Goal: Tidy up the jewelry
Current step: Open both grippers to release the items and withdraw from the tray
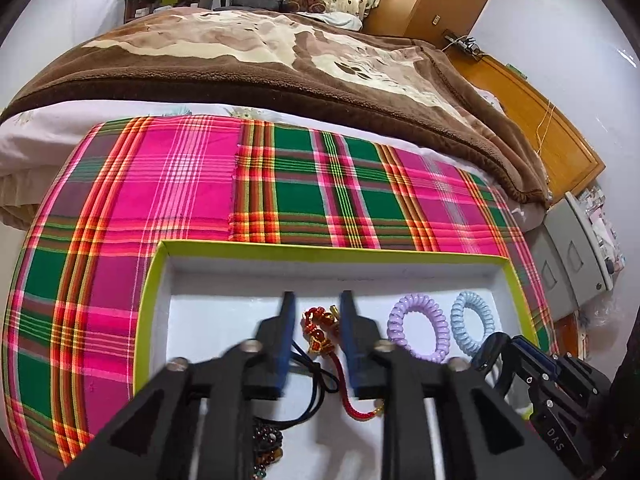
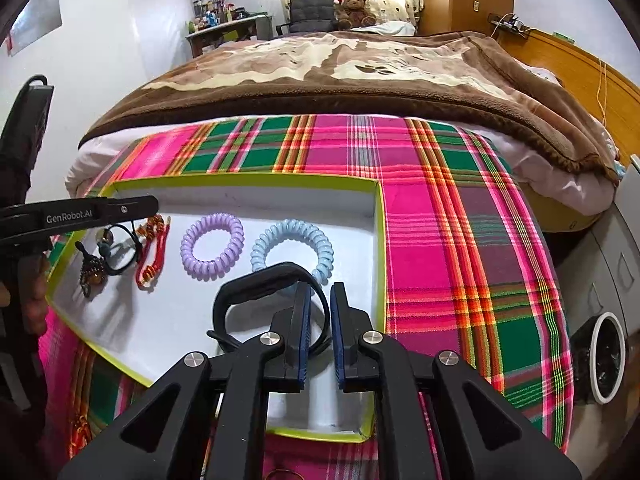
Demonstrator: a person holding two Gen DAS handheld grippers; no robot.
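Note:
A white box with a lime-green rim [image 1: 320,246] [image 2: 248,176] lies on the plaid cloth. In it, left to right, are a dark beaded bracelet [image 2: 90,272], a black hair tie [image 2: 120,268], a red and gold cord bracelet [image 1: 320,320] [image 2: 150,256], a purple coil tie [image 1: 416,300] [image 2: 190,248] and a blue coil tie [image 1: 458,316] [image 2: 288,228]. My left gripper [image 1: 318,299] [image 2: 152,204] is open and straddles the red bracelet. My right gripper [image 2: 320,292] [image 1: 520,344] stands slightly open at the box's near right. A black band [image 2: 276,270] [image 1: 490,350] passes loosely between its pads.
The pink and green plaid cloth [image 1: 160,184] [image 2: 440,200] covers the near end of a bed, with a brown blanket [image 1: 280,64] behind it. Grey drawers [image 1: 572,256] and a white-rimmed black bin [image 2: 608,356] stand off the right edge.

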